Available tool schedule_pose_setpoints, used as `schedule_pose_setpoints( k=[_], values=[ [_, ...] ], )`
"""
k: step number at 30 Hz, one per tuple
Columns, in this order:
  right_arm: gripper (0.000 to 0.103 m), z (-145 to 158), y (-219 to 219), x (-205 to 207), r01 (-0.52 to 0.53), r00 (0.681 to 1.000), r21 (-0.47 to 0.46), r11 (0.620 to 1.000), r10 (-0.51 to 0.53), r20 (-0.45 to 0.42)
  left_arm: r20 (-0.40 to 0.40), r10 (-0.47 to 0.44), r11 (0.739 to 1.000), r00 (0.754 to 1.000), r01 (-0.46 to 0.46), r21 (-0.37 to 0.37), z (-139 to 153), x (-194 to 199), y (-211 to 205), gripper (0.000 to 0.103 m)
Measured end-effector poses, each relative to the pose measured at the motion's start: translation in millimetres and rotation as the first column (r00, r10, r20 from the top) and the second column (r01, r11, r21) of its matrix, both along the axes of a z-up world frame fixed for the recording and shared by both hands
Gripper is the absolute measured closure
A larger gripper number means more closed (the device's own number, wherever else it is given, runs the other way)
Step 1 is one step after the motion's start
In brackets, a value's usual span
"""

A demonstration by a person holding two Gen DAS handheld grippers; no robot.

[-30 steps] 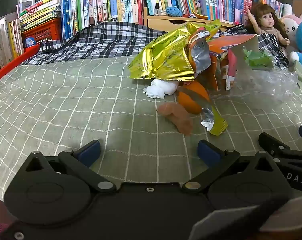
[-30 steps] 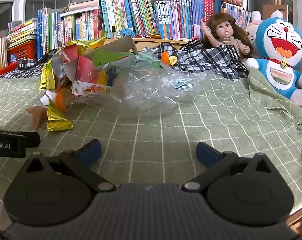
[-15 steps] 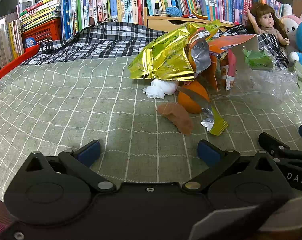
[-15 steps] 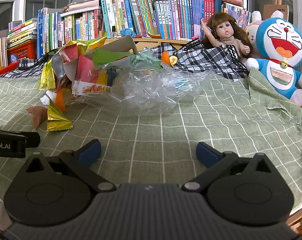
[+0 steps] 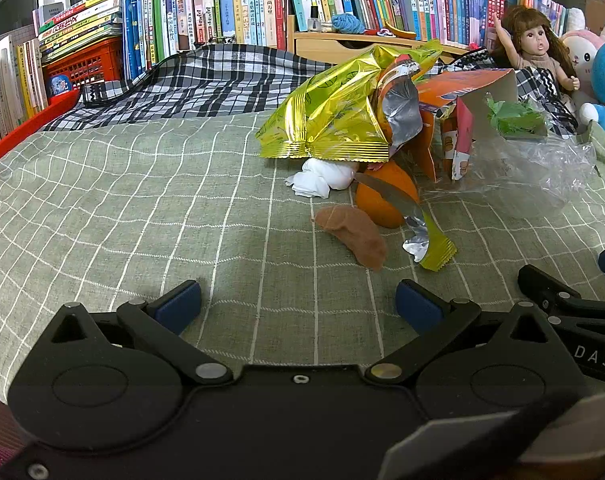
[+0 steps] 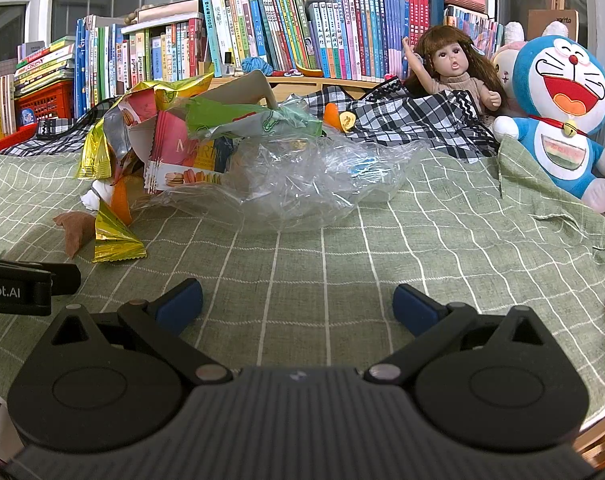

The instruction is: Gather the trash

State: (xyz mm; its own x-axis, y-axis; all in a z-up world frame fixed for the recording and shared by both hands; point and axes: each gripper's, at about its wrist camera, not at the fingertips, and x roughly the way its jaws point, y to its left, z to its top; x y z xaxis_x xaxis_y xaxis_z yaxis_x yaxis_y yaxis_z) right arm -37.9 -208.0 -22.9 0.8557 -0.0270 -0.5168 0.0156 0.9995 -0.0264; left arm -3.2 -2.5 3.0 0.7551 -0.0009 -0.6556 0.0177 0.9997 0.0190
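Observation:
A heap of trash lies on the green checked cloth (image 5: 142, 208): a gold foil wrapper (image 5: 334, 116), a white tissue wad (image 5: 322, 178), an orange peel (image 5: 386, 200), a brown scrap (image 5: 354, 236), a torn foil strip (image 5: 430, 246), a pink macaron box (image 6: 182, 156) and a clear plastic bag (image 6: 298, 184). My left gripper (image 5: 298, 306) stands open just short of the brown scrap, holding nothing. My right gripper (image 6: 298, 304) is open in front of the clear bag, empty. Each gripper's fingertip shows at the other view's edge.
Bookshelves line the back. A black-and-white plaid cloth (image 5: 190, 80) lies behind the heap. A doll (image 6: 450, 68) and a blue plush toy (image 6: 562, 116) sit at the right. A red crate (image 5: 78, 68) stands at the far left. Bare cloth stretches left of the trash.

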Motion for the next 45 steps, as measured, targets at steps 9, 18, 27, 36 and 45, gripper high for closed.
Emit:
schedule_pose_setpoints(
  k=[9,18,27,36,45],
  values=[
    [0.000,0.0,0.1,-0.3,0.000,1.000,0.000,1.000,0.000,0.000,0.000,0.000,1.000,1.000,0.000,0.000,-0.3,0.2,0.2,0.000],
    [0.000,-0.6,0.0,-0.4,0.000,1.000,0.000,1.000,0.000,0.001,0.000,0.000,1.000,1.000,0.000,0.000,-0.1,0.0,0.1,0.000],
    [0.000,-2.0,-0.6,-2.2,-0.006,1.000,0.006,1.000,0.006,0.022,0.007,-0.002,1.000,1.000,0.002,0.000,1.1,-0.9,-2.1,0.000],
    [0.000,1.5,-4.7,4.4,-0.031,0.999,0.013,0.999,0.032,-0.014,0.028,-0.017,1.000,0.999,0.017,-0.004,0.2,0.5,1.6,0.000],
    [0.001,15.8,-15.5,6.4,-0.082,0.997,0.067,0.994,0.083,-0.003,0.024,-0.075,0.995,0.997,0.076,-0.071,12.9,4.0,6.8,0.001]
  ],
)
